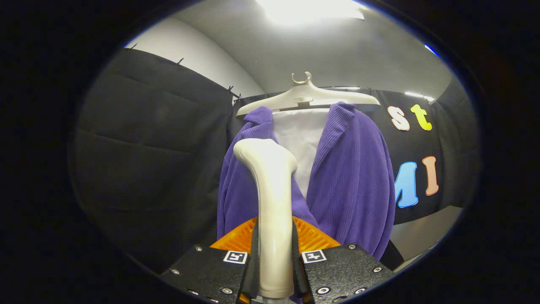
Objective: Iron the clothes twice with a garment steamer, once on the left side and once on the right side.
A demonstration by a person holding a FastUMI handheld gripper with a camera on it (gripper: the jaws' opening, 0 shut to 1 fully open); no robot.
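Steamer (274, 202) stands upright between the gripper (275, 242) fingers, both of which press on its pale handle from either side, so it's clamped firmly. Handle rises straight up from btwn the fingers, then bends at the top into a rounded head that tips toward the left, sitting in front of the garment's left lapel area. Purple ribbed jacket (350, 177) hangs just beyond the steamer on a pale plastic hanger (308, 97), w/ a white panel (301, 135) showing in the open front btwn the lapels. Can't tell if the steamer head touches the fabric or hangs just shy of it. Black cloth booth wall (147, 160) runs behind and to the left of the jacket; ceiling light (312, 8) glares overhead. Pale floor strip (426, 230) shows beyond the jacket's right side.
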